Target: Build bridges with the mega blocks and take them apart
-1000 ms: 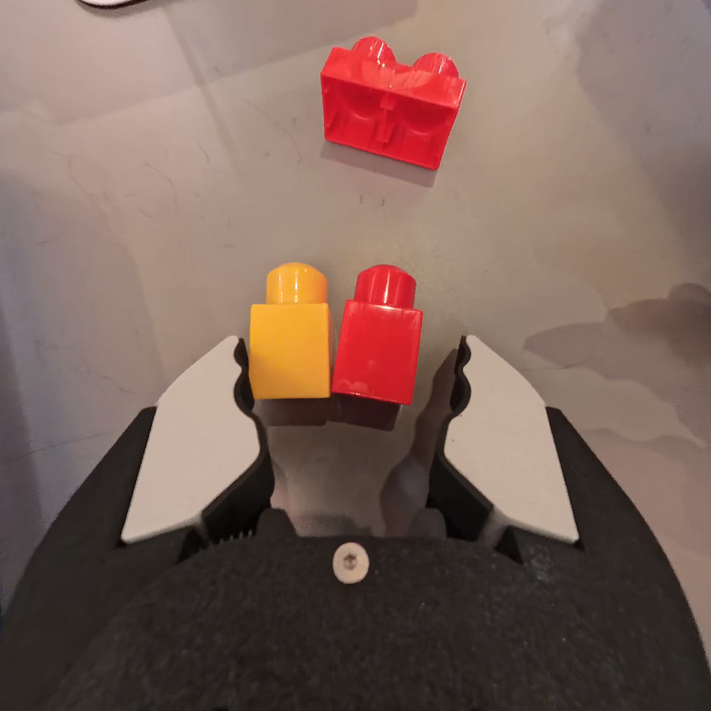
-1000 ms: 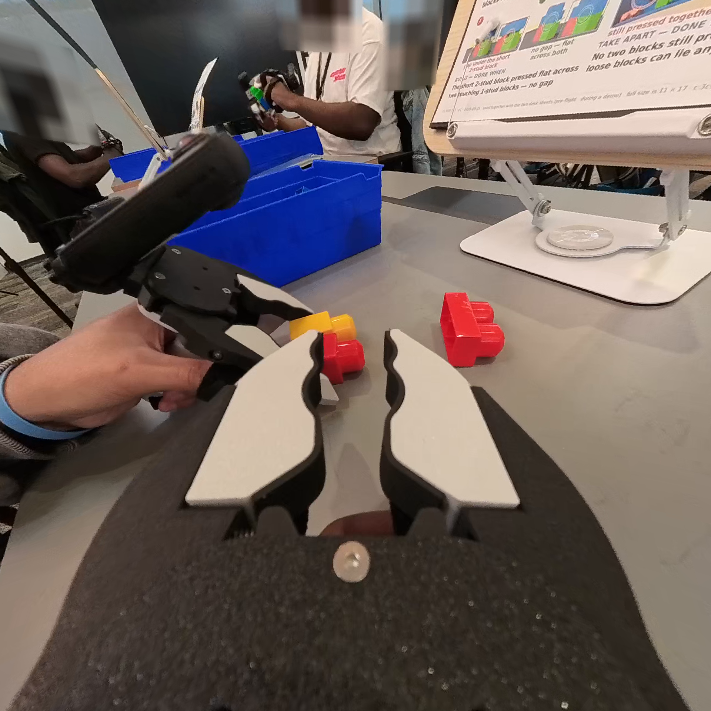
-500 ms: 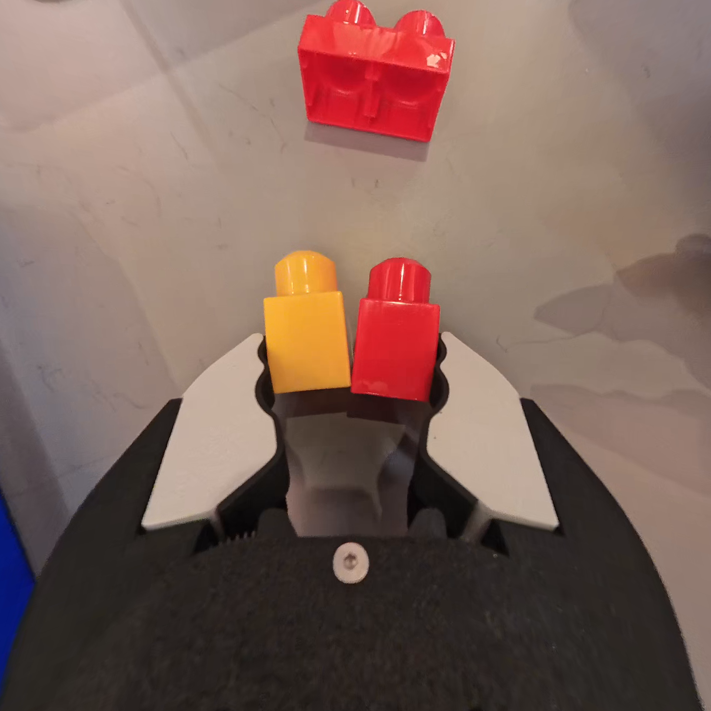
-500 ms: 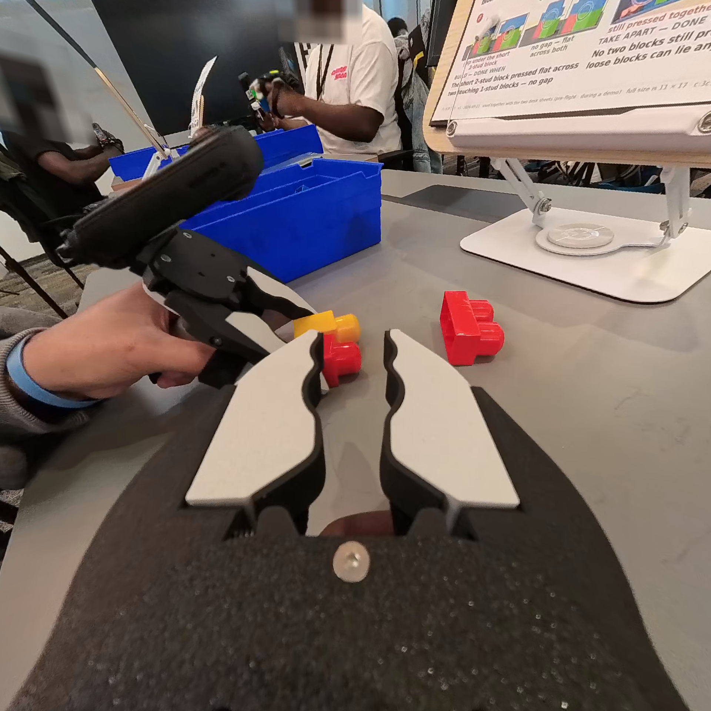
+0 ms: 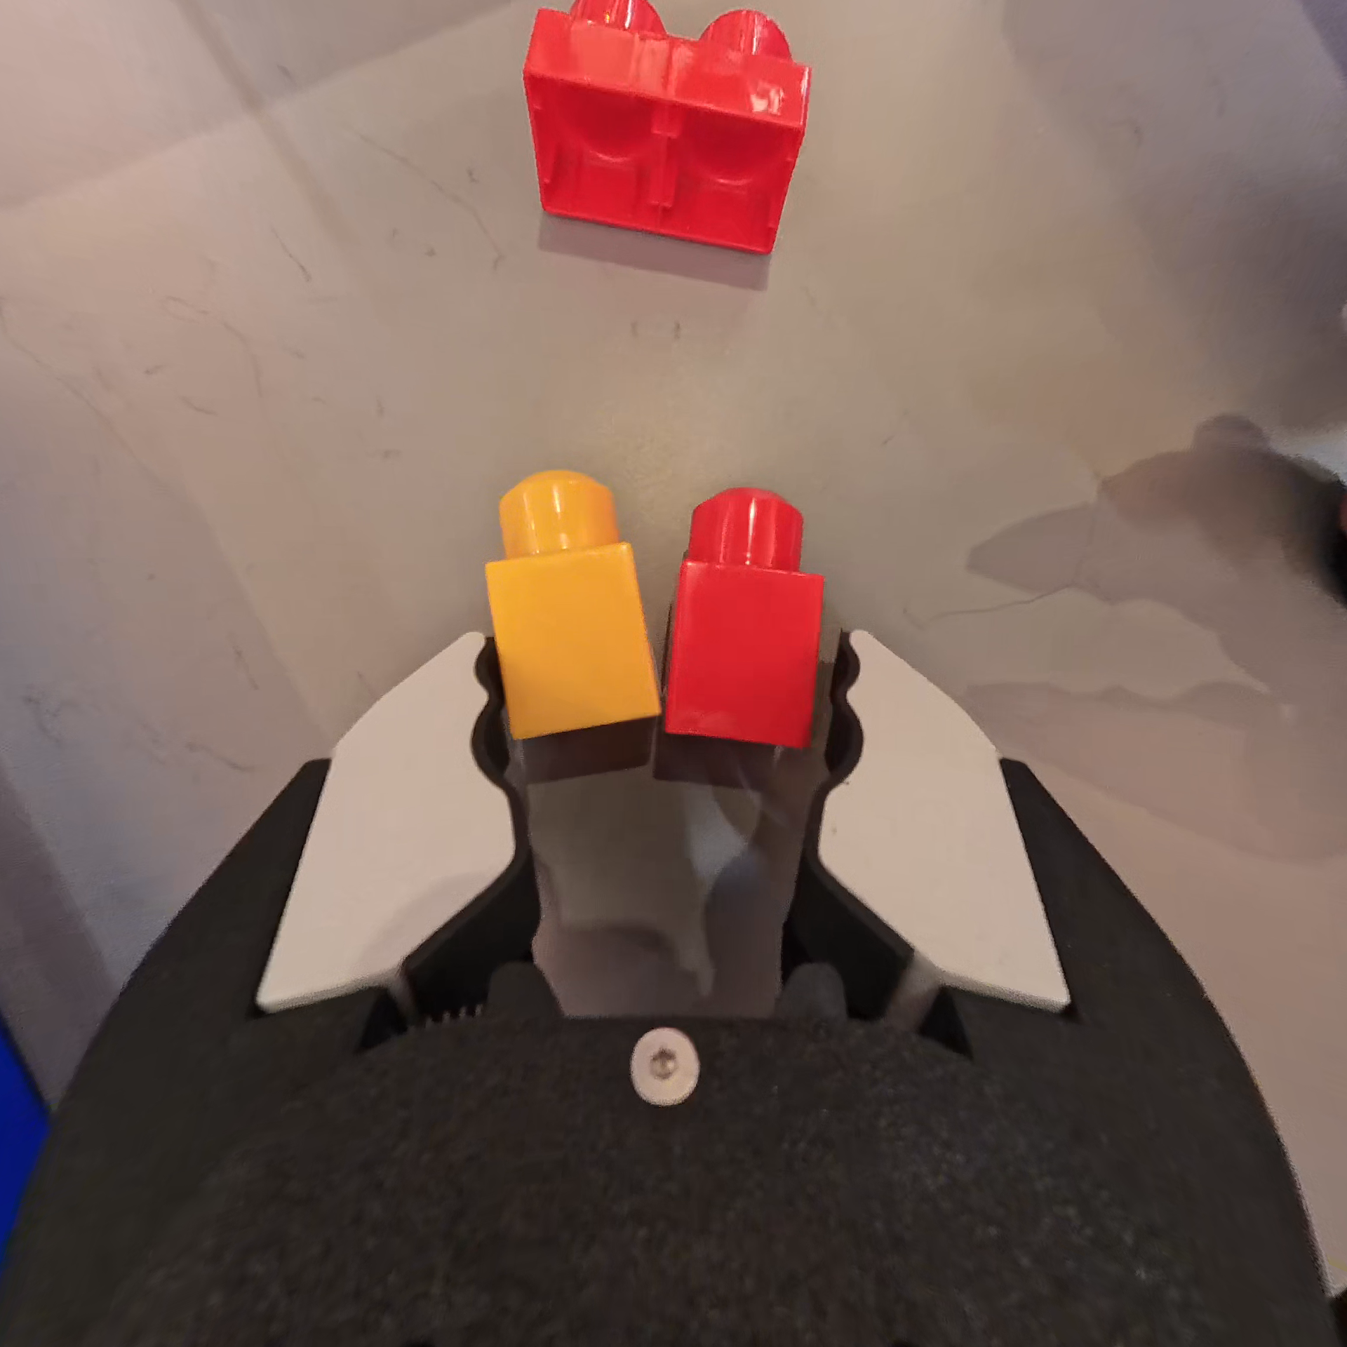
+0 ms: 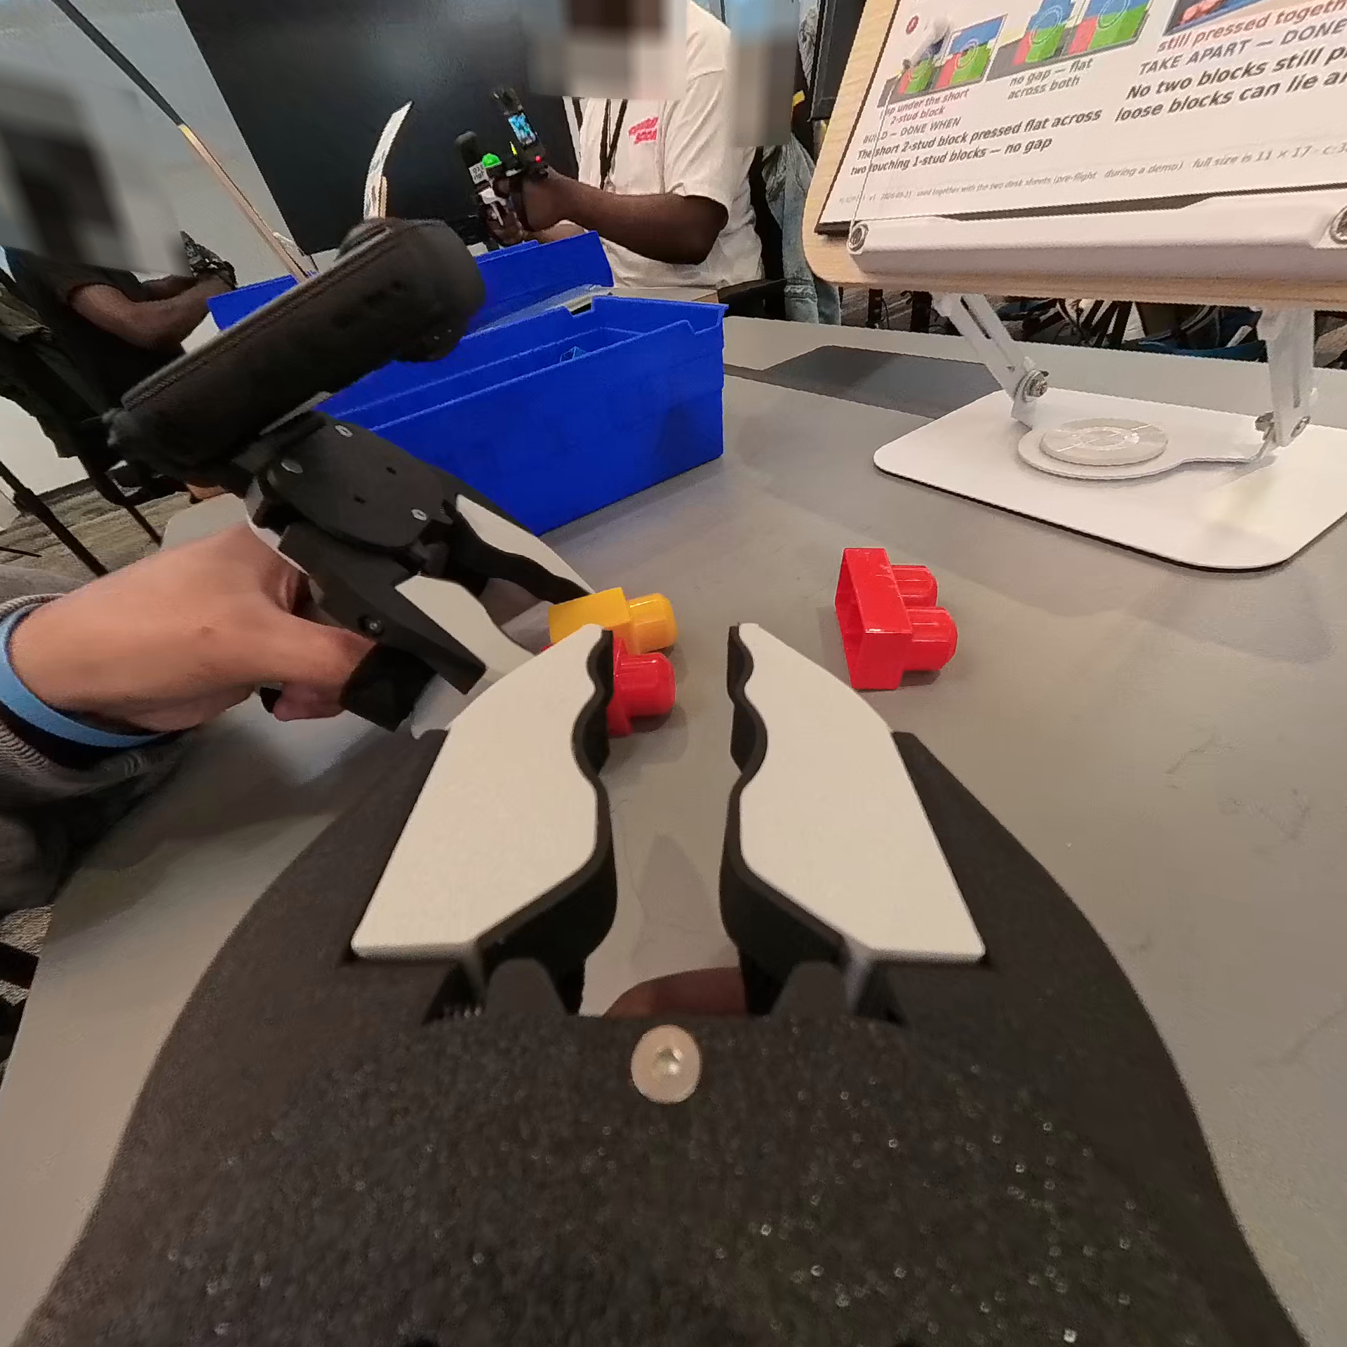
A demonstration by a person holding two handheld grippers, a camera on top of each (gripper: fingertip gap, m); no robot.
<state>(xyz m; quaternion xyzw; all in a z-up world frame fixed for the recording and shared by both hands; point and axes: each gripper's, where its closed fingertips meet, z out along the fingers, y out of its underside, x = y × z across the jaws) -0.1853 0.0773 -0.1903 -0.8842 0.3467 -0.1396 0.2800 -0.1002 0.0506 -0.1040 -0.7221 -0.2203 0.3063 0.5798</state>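
A yellow one-stud block (image 5: 572, 649) and a red one-stud block (image 5: 740, 656) lie side by side on the grey table (image 5: 291, 364), studs pointing away from me. My left gripper (image 5: 667, 656) is shut on the pair, one finger against each outer side. A narrow wedge gap shows between them at the stud end. A red two-stud block (image 5: 663, 138) lies on its side farther ahead, its hollow underside facing me. In the right wrist view my right gripper (image 6: 667, 634) hovers empty, fingers slightly apart, just in front of the yellow block (image 6: 612, 608), red block (image 6: 641, 685) and two-stud block (image 6: 885, 627).
A blue bin (image 6: 554, 430) stands behind the left gripper (image 6: 543, 627). A white stand (image 6: 1130, 474) holding an instruction sheet is at the back right. People sit at the far side of the table. A hand (image 6: 168, 634) holds the left gripper.
My left gripper has moved forward and closed around the two one-stud blocks, pressing them together. The right gripper has hardly moved.
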